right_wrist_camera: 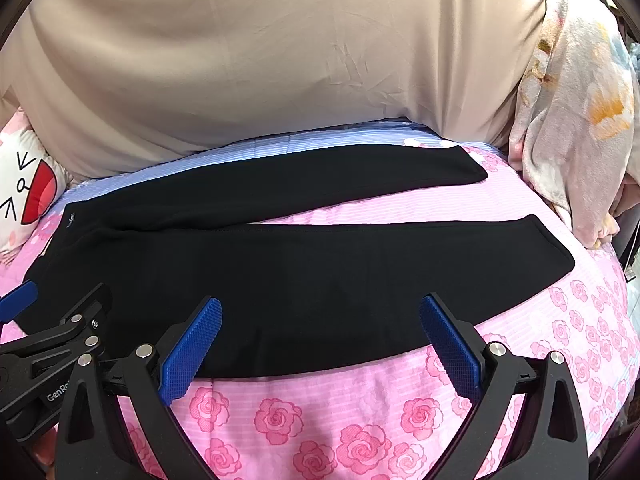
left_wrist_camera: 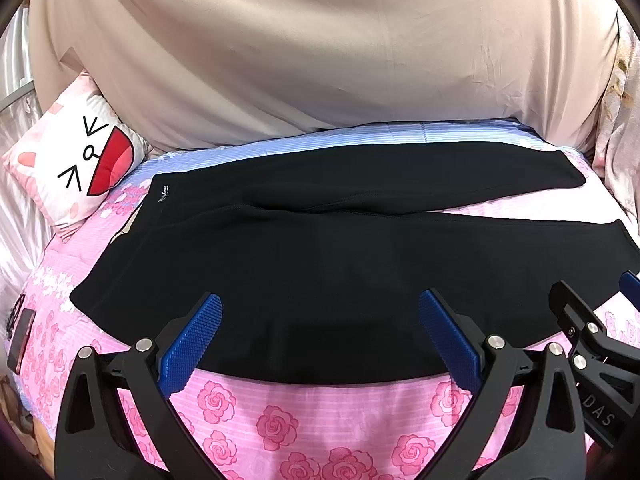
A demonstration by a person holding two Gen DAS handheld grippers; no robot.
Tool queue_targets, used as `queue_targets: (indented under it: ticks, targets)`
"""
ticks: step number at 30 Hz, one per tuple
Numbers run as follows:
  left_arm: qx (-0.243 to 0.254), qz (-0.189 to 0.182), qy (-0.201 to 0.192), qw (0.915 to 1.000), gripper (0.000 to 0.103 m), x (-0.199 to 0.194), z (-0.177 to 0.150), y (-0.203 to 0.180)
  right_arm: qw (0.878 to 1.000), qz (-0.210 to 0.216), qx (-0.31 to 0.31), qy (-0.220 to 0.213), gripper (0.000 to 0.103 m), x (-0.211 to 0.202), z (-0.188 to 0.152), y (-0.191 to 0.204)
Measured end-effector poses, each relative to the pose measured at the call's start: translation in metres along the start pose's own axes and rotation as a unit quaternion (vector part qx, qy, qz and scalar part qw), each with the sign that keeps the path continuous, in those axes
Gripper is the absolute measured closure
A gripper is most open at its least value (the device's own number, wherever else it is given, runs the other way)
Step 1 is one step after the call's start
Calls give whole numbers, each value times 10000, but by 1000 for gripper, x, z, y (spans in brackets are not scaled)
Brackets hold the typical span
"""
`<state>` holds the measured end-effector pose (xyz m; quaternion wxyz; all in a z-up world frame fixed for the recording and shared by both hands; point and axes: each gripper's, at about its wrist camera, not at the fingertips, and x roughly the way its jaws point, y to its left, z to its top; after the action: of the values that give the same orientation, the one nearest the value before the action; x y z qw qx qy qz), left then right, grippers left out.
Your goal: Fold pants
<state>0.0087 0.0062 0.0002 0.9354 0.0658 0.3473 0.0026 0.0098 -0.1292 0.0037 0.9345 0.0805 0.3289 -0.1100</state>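
Note:
Black pants lie flat across a pink rose-print bed cover, waistband at the left with a small white logo, both legs running to the right and splitting apart. My left gripper hovers open over the near edge of the near leg, with nothing between its blue pads. In the right wrist view the same pants spread out, and my right gripper is open above the near edge, holding nothing. Each gripper shows at the other view's side: right gripper, left gripper.
A beige sheet hangs behind the bed. A cartoon-face pillow sits at the far left. A floral blanket is bunched at the right. A dark flat object lies on the bed's left edge. A blue striped cover band runs behind the pants.

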Motion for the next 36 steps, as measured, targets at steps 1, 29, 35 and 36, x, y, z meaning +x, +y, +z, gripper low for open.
queue_targets:
  ticks: [1,29,35,36]
  targets:
    - [-2,0,1,10000,6,0,0,0,10000,-5,9,1,5,0,1,0]
    - [9,5,40,10000,6,6,0,0,10000,9,15,38,5,4,1,0]
    - [24,9,50,10000,6,8,0,-1,10000,13,14,51,5,4,1,-1]
    - [28,10,52,10000,6,9,0,-1,10000,10,14,52,5,5,2,-1]
